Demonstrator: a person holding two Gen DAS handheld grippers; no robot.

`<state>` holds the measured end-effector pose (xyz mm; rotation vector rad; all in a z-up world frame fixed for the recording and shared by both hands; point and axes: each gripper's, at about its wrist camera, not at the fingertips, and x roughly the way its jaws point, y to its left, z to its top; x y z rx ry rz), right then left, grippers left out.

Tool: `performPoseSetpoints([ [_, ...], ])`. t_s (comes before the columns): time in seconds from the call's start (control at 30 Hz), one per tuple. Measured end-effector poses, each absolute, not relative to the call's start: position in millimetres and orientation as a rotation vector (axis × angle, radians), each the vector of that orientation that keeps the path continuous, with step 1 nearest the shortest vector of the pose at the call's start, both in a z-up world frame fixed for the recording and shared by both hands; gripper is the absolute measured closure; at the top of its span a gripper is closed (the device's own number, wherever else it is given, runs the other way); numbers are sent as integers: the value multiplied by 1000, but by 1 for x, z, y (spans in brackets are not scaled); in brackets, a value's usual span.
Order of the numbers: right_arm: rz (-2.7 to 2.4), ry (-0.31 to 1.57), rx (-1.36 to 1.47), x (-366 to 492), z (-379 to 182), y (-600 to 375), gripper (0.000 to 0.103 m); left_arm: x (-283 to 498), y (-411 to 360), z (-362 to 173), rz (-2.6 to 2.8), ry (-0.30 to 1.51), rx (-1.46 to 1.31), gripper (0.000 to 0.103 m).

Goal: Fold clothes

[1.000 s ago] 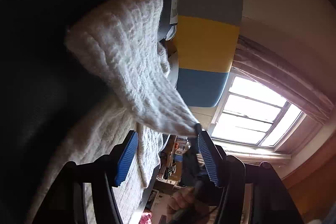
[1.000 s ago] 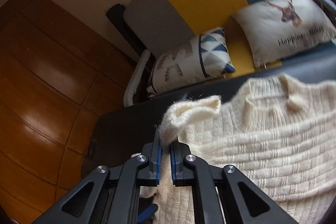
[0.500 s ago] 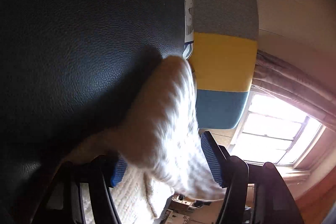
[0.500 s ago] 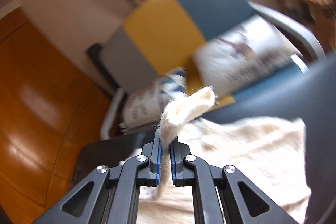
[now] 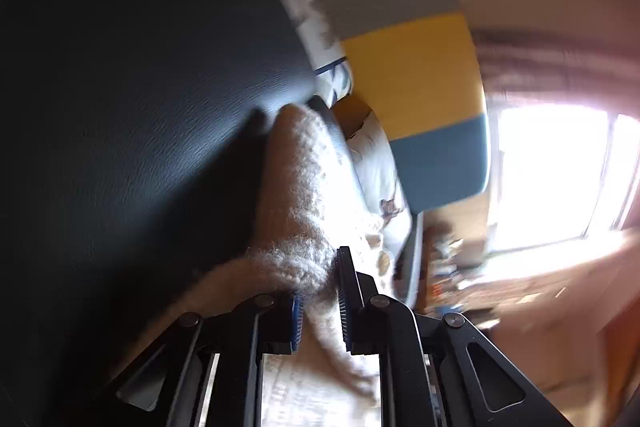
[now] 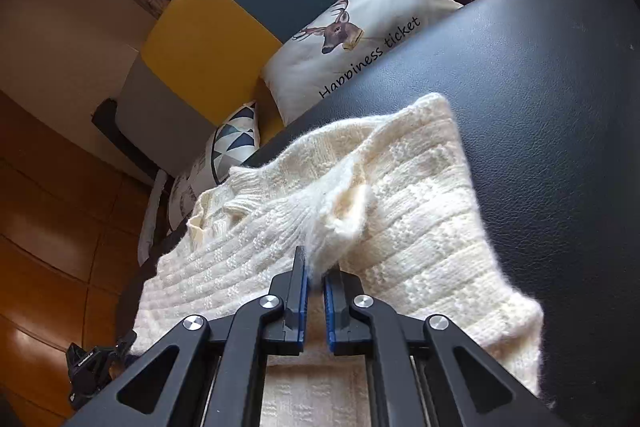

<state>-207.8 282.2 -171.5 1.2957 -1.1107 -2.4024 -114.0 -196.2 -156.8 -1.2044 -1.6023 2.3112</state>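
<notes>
On the black leather-look tabletop (image 6: 552,115) lies a cream chunky-knit sweater (image 6: 420,227), spread flat with a sleeve folded over its body. Right gripper (image 6: 316,281) has its blue pads nearly pressed together, pinching the ribbed cuff of that sleeve just above the sweater. Left gripper (image 5: 318,301) sits at the sweater's edge, a fuzzy fold of knit between its pads, which are narrowly apart; pretty blurry, but it looks clamped on. Beyond the sweater there's a grey-yellow-teal striped armchair (image 6: 224,27) with a white deer-print cushion (image 6: 352,47).
</notes>
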Motion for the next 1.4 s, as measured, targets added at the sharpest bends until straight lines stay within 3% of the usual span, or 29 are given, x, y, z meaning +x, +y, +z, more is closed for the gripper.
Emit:
performPoseSetpoints([
  [0.1,-2385,-1145,1282,-201,-178,291,96,-116,-193,-160,2391,-1502,-1301,89],
  [0.17,-2374,-1168,1273,-196,-182,298,93,-115,-197,-167,2382,-1521,-1310,93],
  [0.23,-2363,-1206,1249,-196,-183,302,84,-116,-202,-172,2330,-1567,-1297,92],
  [0.37,-2341,-1289,1191,-200,-184,311,83,-119,-211,-180,2225,-1648,-1277,92],
  [0.53,-2571,-845,1215,-206,-143,285,83,-116,-212,-163,2329,-1505,-1271,95],
  [0.63,-2566,-832,1279,-207,-159,290,83,-113,-219,-160,2308,-1469,-1291,94],
  [0.77,-2523,-936,1287,-208,-175,301,85,-92,-244,-164,2232,-1529,-1244,80],
  [0.93,-2530,-958,1295,-208,-169,304,84,-78,-277,-166,2262,-1581,-1207,72],
  [1.03,-2632,-884,1253,-201,-150,305,78,-88,-285,-163,2305,-1520,-1227,54],
  [1.2,-2583,-712,1193,-204,-120,279,77,-125,-270,-168,2280,-1312,-1352,54],
  [1.4,-2450,-485,1409,-219,-147,240,77,-160,-272,-168,2305,-1241,-1370,54],
])
